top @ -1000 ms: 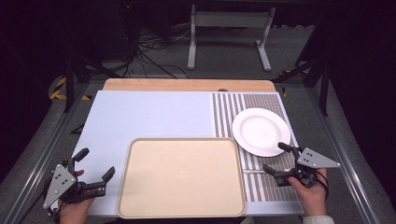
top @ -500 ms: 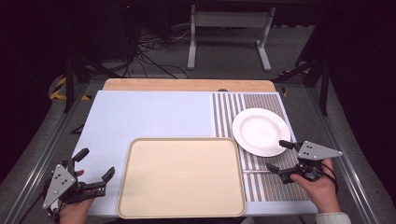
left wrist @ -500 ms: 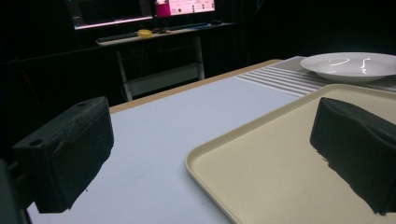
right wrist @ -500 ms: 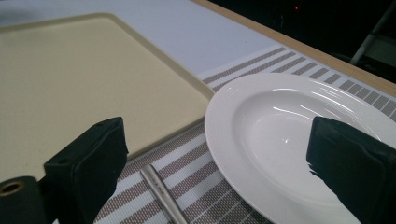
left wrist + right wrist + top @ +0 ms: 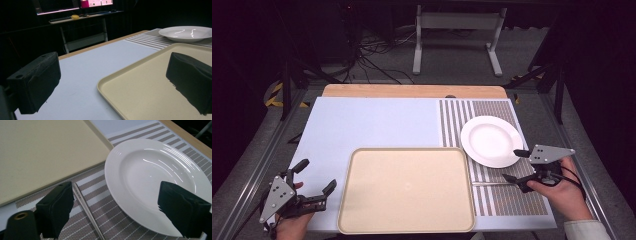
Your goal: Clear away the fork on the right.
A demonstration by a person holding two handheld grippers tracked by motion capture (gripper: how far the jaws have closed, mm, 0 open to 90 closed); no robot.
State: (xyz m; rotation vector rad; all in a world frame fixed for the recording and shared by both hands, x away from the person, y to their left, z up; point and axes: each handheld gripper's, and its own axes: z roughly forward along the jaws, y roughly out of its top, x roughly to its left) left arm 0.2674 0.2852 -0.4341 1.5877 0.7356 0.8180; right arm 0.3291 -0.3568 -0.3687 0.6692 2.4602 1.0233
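Right gripper [image 5: 515, 164] wide open, empty, jaws over plate [image 5: 492, 141] rim and utensil [image 5: 87, 211]. Left gripper [image 5: 316, 175] open, empty, beside tray [image 5: 407, 190].

Two hand-held grippers, left gripper [image 5: 316, 185] and right gripper [image 5: 515, 165], black blocky jaws, grey three-cornered plates dotted with screws, a pale sleeve cuff [image 5: 586, 230] at the right wrist

In the right gripper view, the slim metal utensil [image 5: 86, 208] between the fingers [image 5: 56, 207] runs off the bottom edge, so its working end cannot be told. The white plate [image 5: 150, 180] is partly covered by the far finger. In the left gripper view, the beige tray [image 5: 150, 87] is cut off beyond the fingers.
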